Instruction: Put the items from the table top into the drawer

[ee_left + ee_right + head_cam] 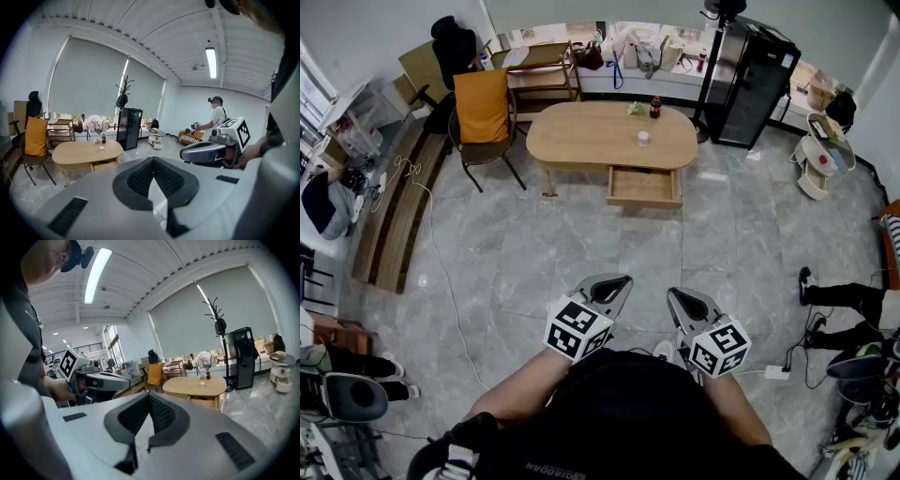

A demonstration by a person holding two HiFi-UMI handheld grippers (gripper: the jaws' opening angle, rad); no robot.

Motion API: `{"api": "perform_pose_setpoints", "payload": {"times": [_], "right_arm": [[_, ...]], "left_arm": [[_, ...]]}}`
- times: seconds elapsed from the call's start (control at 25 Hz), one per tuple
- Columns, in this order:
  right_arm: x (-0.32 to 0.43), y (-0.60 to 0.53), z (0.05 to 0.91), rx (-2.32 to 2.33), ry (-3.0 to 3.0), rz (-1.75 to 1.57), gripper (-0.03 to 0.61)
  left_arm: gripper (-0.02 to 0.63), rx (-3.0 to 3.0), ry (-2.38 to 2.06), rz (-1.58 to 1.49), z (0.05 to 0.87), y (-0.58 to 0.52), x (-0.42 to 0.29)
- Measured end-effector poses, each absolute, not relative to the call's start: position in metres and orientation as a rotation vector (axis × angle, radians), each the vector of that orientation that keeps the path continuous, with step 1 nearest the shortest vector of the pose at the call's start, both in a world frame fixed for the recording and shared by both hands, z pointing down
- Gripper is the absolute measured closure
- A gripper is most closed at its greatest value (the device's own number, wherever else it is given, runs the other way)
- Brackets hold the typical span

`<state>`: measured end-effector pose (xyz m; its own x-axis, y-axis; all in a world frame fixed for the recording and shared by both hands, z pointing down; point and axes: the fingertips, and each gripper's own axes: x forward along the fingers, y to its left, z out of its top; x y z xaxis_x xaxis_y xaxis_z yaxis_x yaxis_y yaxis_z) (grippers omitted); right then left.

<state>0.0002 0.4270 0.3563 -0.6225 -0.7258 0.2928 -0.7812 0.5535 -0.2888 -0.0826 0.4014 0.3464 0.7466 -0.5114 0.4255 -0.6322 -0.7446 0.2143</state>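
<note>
Across the grey tiled floor [581, 244], at the far side of the room, stands an oval wooden worktop [581, 136]. Its drawer [644, 186] is pulled out on the near side. A chair [483, 108] with an orange cushion sits just beside the worktop's left end, and a tall black cabinet [750, 80] stands off its right end, with a coat stand [216, 324] next to that. A thin cable [441, 272] trails over the tiles on the left.

Three things rest on the worktop: a dark bottle [655, 107] with a red cap near the far edge, a small green item [635, 110] just beside it, and a white cup [643, 139] nearer the drawer side.

Both claws are held low in front of the person, well apart from the worktop, with bare floor between. The left claw [617, 286] has its ribbed pads pressed together at the tips with nothing between them. The right claw [677, 298] is the same – closed and empty. Each points toward the worktop – the bottle and cup show small above the jaw tips in both gripper views.
</note>
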Motion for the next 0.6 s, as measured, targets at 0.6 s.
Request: {"api": "perform_pose_setpoints", "payload": {"times": [0.6], "right_arm": [[-0.005, 0.417, 0.354, 1.289, -2.646, 0.589, 0.575]], "left_arm": [[0.609, 2.621, -0.87, 0.482, 0.345, 0.389, -0.088]]}}
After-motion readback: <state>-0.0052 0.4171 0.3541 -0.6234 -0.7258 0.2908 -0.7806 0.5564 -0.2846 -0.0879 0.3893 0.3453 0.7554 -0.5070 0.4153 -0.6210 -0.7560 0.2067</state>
